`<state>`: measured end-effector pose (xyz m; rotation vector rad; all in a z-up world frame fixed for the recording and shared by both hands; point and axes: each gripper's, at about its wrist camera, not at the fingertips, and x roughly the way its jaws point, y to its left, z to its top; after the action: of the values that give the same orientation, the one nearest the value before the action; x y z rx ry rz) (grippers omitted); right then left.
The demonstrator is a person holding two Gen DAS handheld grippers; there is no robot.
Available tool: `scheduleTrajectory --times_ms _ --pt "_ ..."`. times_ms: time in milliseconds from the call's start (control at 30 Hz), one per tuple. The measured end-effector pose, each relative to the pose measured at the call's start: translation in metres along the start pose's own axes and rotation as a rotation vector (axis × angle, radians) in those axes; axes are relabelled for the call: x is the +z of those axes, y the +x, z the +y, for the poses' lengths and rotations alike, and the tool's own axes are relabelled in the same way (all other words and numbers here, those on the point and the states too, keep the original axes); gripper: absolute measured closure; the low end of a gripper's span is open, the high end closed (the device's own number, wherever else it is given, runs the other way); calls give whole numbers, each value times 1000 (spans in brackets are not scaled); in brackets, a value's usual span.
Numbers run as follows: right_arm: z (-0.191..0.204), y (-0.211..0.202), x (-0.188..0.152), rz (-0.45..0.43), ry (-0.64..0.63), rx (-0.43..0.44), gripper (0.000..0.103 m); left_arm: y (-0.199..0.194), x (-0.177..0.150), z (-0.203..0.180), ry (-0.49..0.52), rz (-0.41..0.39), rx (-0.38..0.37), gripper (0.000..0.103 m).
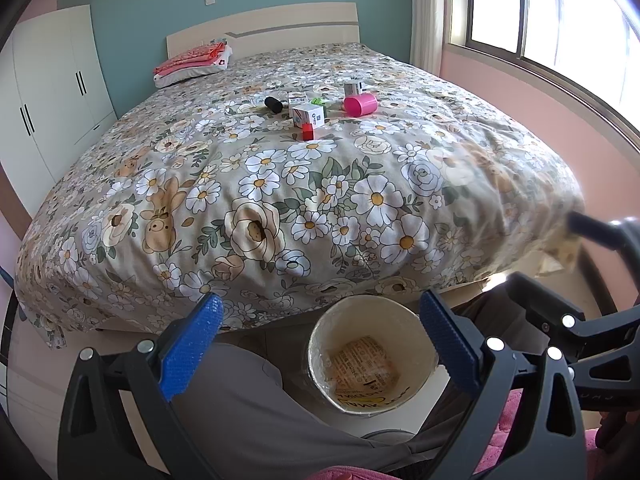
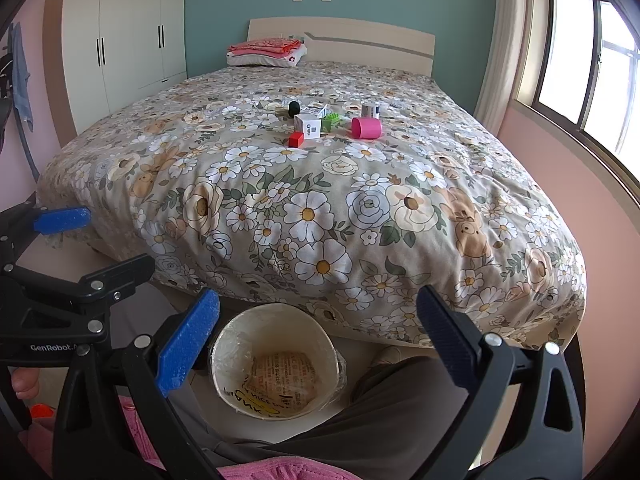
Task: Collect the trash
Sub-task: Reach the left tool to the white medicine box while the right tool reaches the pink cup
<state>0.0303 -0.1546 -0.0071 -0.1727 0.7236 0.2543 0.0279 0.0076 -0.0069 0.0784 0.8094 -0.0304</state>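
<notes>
A small heap of trash lies on the floral bed (image 1: 280, 208) far ahead: a pink cup on its side (image 1: 361, 104) (image 2: 367, 127), a white box (image 1: 308, 115) (image 2: 308, 126), a red block (image 1: 307, 131) (image 2: 296, 139), a black cylinder (image 1: 273, 104) (image 2: 294, 108), a green piece (image 2: 330, 121) and more small boxes (image 1: 353, 88). A cream round bin (image 1: 372, 360) (image 2: 276, 360) with paper inside stands on the floor at the bed's foot. My left gripper (image 1: 320, 344) and right gripper (image 2: 316, 344) are both open and empty, hovering above the bin.
A white wardrobe (image 2: 124, 28) stands at the left wall. Folded pink cloth on a pillow (image 2: 266, 52) lies at the headboard. A window (image 2: 592, 72) is on the right. The person's grey-trousered legs (image 1: 256, 408) flank the bin.
</notes>
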Motion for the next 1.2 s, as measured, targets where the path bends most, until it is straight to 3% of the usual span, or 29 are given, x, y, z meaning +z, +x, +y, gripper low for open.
scheduleTrajectory --times_ms 600,900,1200 --pt "-5 8 3 0 1 3 6 15 7 0 -4 12 -25 3" --pt "-26 36 43 -72 -1 -31 7 51 58 10 -61 -26 -23 3" --pt "-62 91 95 -84 20 -19 7 108 121 26 -146 -19 -22 3"
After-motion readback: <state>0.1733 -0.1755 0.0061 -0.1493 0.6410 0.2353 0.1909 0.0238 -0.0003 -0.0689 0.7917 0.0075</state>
